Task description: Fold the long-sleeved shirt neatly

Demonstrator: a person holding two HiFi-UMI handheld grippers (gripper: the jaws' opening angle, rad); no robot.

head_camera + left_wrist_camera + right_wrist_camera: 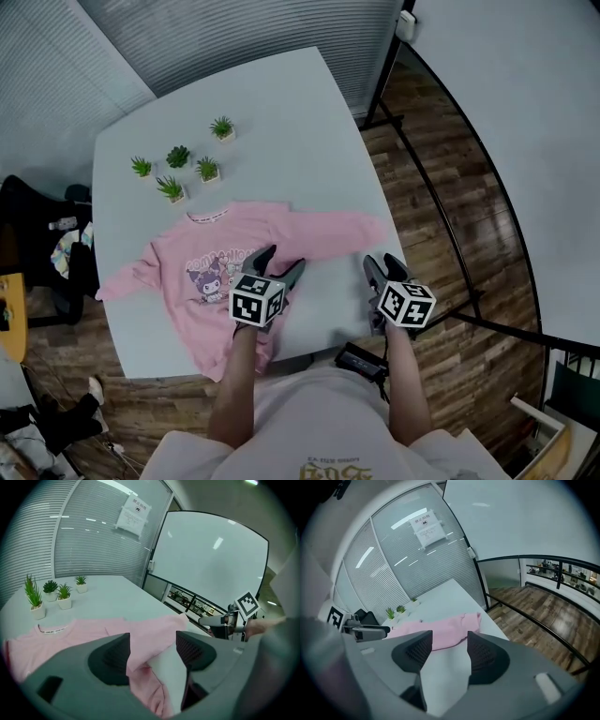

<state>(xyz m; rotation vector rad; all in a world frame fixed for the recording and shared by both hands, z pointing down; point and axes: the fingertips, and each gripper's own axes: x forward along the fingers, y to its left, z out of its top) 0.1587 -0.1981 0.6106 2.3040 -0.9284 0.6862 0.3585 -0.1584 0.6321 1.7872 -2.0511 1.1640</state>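
Pink long-sleeved shirt (220, 248) lies spread print-up on the white counter (281, 122), one sleeve reaching rightward; our left gripper (279, 262) hangs at its side edge, jaws wide, cloth between them unpinched; our right gripper (384, 265) hovers over bare counter near that sleeve — jaws wide too.

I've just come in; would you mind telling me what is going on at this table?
A person holds a gripper in each hand over a white table, where a pink long-sleeved shirt lies spread out, print up, not yet folded. The left gripper is open over the shirt's edge below one sleeve; pink fabric shows between its fingers, but they do not pinch it. The right gripper, also open, hangs over bare table beside that sleeve. Four small potted plants stand at the far side.
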